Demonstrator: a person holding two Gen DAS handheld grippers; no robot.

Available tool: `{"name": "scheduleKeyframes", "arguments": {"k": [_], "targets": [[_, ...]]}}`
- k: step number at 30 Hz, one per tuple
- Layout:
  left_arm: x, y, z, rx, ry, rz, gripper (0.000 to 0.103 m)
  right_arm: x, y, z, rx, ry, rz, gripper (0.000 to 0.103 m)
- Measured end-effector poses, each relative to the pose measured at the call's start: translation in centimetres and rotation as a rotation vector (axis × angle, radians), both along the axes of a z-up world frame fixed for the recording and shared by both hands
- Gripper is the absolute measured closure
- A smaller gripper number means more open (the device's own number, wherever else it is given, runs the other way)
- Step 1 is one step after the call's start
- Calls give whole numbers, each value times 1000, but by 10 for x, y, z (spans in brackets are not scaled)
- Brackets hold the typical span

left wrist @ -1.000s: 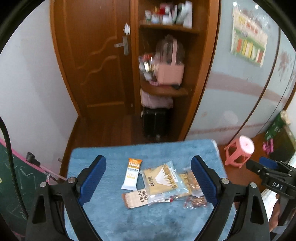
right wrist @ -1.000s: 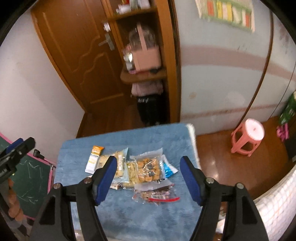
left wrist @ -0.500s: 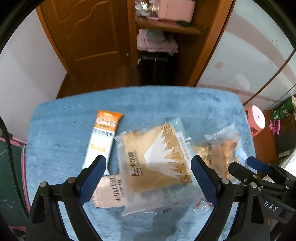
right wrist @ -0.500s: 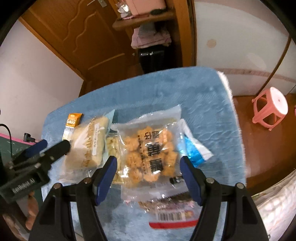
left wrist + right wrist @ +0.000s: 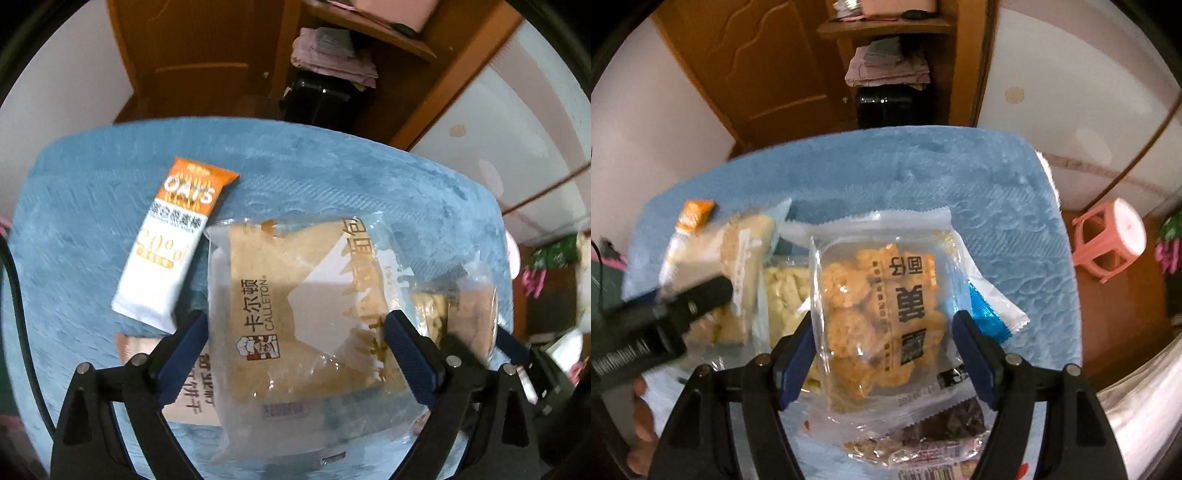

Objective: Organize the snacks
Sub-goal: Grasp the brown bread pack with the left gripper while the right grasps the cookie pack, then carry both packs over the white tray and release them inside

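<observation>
1. Fingers: the left gripper [image 5: 295, 347] is spread wide, its blue pads astride the Calleton bread pack [image 5: 306, 306]; the right gripper [image 5: 884, 347] is equally agape around the clear pack of golden fried snacks [image 5: 882, 306]. Neither is pinching yet
2. Blue plush mat [image 5: 332, 177]: every snack lies on it in one overlapping heap
3. Bread pack: it overlaps a tan biscuit packet [image 5: 192, 387], so a low sideways pinch would likely drag that along; better to bite the crimped edge
4. Fried snack pack: it sits atop a red-labelled packet [image 5: 934, 439] and a blue wrapper [image 5: 988, 314]; lift straight up
5. Oats bar [image 5: 173, 240]: just beside the bread, apart from both grippers
</observation>
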State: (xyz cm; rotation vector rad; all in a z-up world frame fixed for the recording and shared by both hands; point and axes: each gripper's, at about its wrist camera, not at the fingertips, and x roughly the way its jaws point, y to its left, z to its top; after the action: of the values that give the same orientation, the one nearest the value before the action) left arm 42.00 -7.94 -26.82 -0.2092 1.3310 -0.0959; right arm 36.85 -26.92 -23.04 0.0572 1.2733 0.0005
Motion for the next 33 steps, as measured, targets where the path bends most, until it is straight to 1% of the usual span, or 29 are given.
{"name": "scheduleKeyframes", "arguments": {"k": [2, 3, 6, 7, 8, 9, 11, 12, 14, 16, 17, 20, 22, 26, 30, 33], "targets": [[0, 2, -6, -47, 14, 21, 6, -1, 8, -2, -57, -6, 19, 29], [0, 2, -7, -54, 8, 28, 5, -2, 9, -1, -63, -11, 12, 29], [-2, -4, -6, -43, -10, 8, 5, -2, 5, 0, -47, -12, -8, 30], [-2, -6, -6, -39, -15, 1, 9, -3, 4, 0, -47, -16, -8, 34], [-3, -8, -4, -42, -22, -13, 17, -4, 4, 0, -47, -22, -6, 38], [-3, -8, -2, -39, -33, -19, 18, -5, 5, 2, -53, -29, -2, 40], [-5, -6, 3, -20, -67, -8, 46, -11, 11, 7, -79, -53, 16, 53], [-5, -2, 7, -23, -79, -3, 51, -14, 15, 9, -92, -63, 21, 55], [-5, 8, 14, -53, -78, 5, 66, -17, 19, 13, -106, -72, 29, 59], [-8, 15, 25, -69, -96, -1, 75, -21, 20, 17, -106, -85, 32, 60], [-11, 16, 32, -65, -109, -12, 78, -24, 20, 19, -103, -95, 28, 61], [-22, 17, 55, -41, -151, -54, 81, -32, 18, 31, -73, -118, 15, 61], [-33, 17, 74, -25, -187, -91, 82, -39, 18, 45, -48, -143, 15, 61], [-63, 15, 117, -27, -251, -154, 83, -62, 21, 81, 0, -198, 24, 61], [-111, 19, 172, -20, -336, -233, 83, -101, 24, 128, 83, -259, 50, 61], [-159, 30, 217, -28, -401, -286, 83, -140, 30, 164, 125, -308, 81, 61]]}}
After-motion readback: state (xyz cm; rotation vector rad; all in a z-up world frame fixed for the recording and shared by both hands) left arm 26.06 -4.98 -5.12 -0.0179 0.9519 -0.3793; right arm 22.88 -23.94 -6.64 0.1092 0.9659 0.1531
